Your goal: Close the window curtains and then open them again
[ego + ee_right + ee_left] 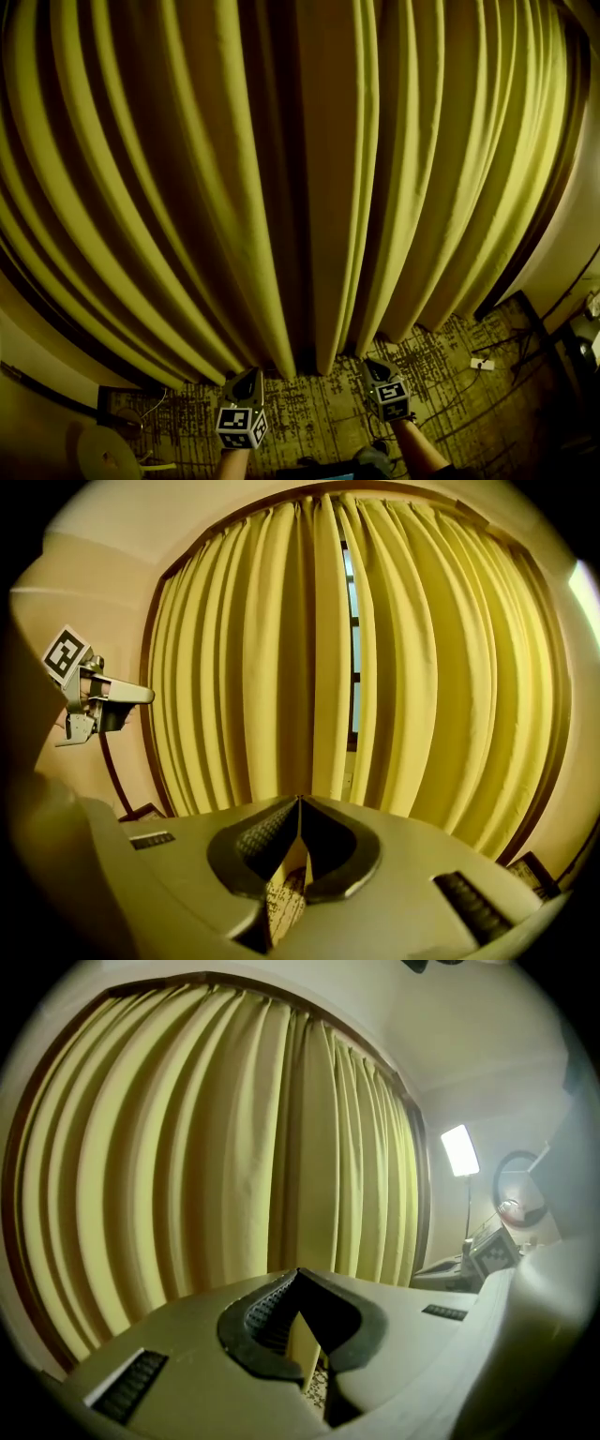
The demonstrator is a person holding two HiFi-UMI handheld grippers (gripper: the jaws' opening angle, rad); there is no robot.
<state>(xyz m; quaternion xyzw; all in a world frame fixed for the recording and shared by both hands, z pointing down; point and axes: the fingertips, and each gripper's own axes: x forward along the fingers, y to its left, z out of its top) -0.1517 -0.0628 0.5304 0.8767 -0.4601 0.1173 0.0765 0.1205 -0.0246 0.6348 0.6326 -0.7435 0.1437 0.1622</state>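
Observation:
Yellow pleated curtains point(309, 169) hang drawn across the window and fill most of the head view. In the right gripper view a thin slit between the two panels shows a strip of window point(353, 658). My left gripper point(251, 375) and right gripper point(368, 362) sit low in the head view, a little short of the curtain hems, apart from the fabric. In its own view the left gripper point(298, 1275) has its tips together with nothing held. The right gripper point(298, 802) is also shut and empty. The left gripper's marker cube point(67, 655) shows at the left of the right gripper view.
Patterned carpet point(319, 412) lies under the grippers. A white power strip point(482, 364) and cables lie at the right, and a round pale object point(103, 455) at the bottom left. A bright lamp panel point(459, 1149) on a stand and equipment point(492, 1252) stand right of the curtains.

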